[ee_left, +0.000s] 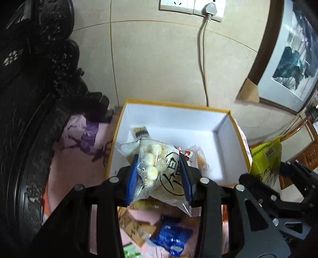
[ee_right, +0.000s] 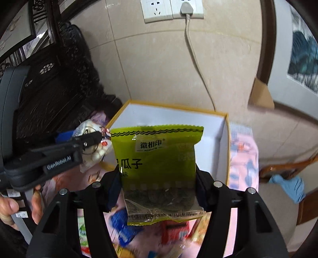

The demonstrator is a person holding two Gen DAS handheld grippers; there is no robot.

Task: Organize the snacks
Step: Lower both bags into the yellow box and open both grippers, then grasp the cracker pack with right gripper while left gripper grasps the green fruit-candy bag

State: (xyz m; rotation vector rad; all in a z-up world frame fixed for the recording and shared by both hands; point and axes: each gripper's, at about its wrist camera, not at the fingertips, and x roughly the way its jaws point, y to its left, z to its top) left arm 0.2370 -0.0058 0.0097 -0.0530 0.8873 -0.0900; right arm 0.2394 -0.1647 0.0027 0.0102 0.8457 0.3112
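Clearly green packet reads 徽相印, 瓜子; left gripper marked GenRobot.AI

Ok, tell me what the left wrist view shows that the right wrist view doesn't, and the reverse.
Only the left wrist view: snacks already lying inside the box, such as a striped-top packet, beyond the left gripper clamping a clear bag of pale round snacks.

Only the right wrist view: the person's hand and a blue cloth.

Both: the right gripper holding the green seed packet, the white box, the wall sockets.
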